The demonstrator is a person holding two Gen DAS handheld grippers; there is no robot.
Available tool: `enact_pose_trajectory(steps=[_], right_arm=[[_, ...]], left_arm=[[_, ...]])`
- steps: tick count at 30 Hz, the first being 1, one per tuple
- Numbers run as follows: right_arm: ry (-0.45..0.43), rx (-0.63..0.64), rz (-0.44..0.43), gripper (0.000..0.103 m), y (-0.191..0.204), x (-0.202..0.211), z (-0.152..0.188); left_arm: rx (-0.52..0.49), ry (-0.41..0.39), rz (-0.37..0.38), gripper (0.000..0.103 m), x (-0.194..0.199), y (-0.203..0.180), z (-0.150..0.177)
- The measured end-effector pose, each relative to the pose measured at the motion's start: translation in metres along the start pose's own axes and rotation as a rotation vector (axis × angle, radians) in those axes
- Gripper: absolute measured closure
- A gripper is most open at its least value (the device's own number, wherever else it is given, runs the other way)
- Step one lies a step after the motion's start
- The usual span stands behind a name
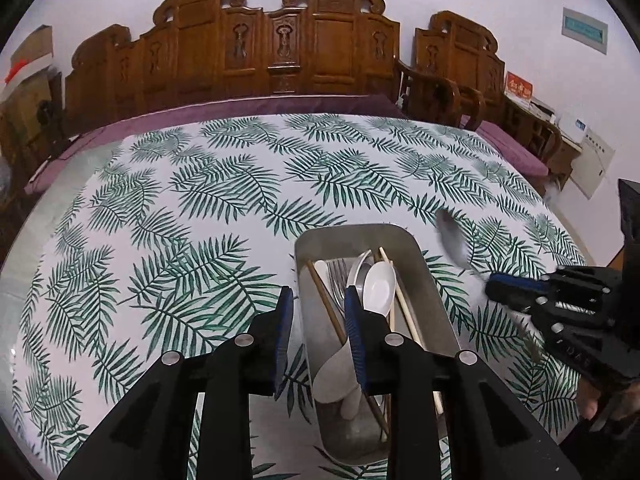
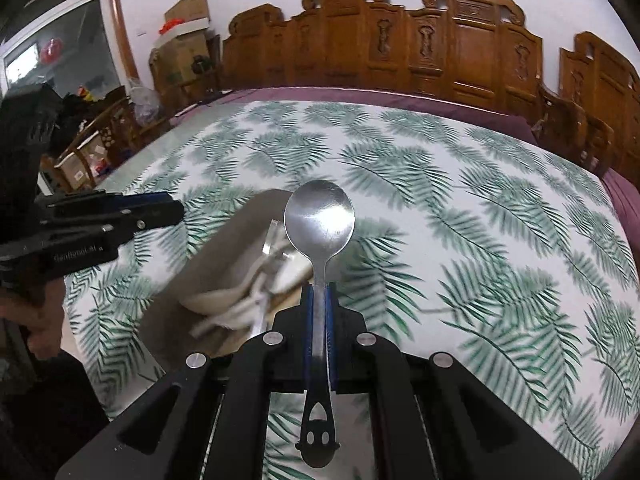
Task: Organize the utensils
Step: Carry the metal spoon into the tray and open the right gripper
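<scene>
I have a polished steel spoon with a smiley-face cutout at its handle end (image 2: 319,232) clamped by its handle in my right gripper (image 2: 319,292), the blue pads pressed flat on either side of the stem and the bowl sticking out forward, up off the table. My left gripper (image 1: 319,300) hangs with its jaws apart and nothing between them, straddling the left wall of the rounded rectangular metal tray (image 1: 424,280), one finger outside it and one over the contents. In that tray lie a white ceramic soup spoon (image 1: 380,286), wooden chopsticks (image 1: 402,300), what looks like a steel fork (image 1: 336,276) and a second white spoon lower down, all jumbled together lengthwise. I judge that I am mid-carry: the steel spoon is out of the tray, just to its right, and must now go to wherever its kind is to be laid. No sorted pile shows on the cloth, so the next move calls for picking a bare patch well apart from the tray, lowering the spoon flat and only then easing the pads apart, since a handle this slim can pivot in the grip. The right wrist view is smeared with motion, so I cannot read fine detail in the tray from there. The surface is a white tablecloth printed with green palm fronds (image 1: 240,184); behind it runs a carved brown wooden bench with purple cushions (image 1: 280,48), and stacked cardboard boxes (image 2: 184,40) stand by a window at the left.
</scene>
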State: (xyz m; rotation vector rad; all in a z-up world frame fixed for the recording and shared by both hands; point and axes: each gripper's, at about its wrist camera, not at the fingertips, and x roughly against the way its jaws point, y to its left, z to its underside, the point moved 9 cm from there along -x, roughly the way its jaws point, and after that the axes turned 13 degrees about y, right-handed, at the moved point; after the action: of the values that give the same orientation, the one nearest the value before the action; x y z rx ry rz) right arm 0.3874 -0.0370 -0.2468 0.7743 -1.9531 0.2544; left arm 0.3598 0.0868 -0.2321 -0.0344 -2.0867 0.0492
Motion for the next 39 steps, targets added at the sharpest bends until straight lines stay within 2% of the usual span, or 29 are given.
enact_pose_trajectory(steps=[10, 17, 33, 39], right_arm=[[0.040, -0.009, -0.029, 0.096, 0.035, -0.045, -0.028], [0.095, -0.025, -0.033, 0.096, 0.046, -0.071, -0.021], [0.126, -0.047, -0.049, 0.095, 0.059, -0.090, -0.014], [0.093, -0.048, -0.064, 0.095, 0.056, -0.077, -0.017]], left_arm=[[0.034, -0.012, -0.012, 0.079, 0.010, 0.017, 0.004], [0.046, -0.003, -0.026, 0.079, 0.013, 0.023, 0.014], [0.056, 0.009, -0.015, 0.079, 0.013, 0.027, 0.025], [0.052, 0.010, -0.013, 0.079, 0.012, 0.026, 0.024]])
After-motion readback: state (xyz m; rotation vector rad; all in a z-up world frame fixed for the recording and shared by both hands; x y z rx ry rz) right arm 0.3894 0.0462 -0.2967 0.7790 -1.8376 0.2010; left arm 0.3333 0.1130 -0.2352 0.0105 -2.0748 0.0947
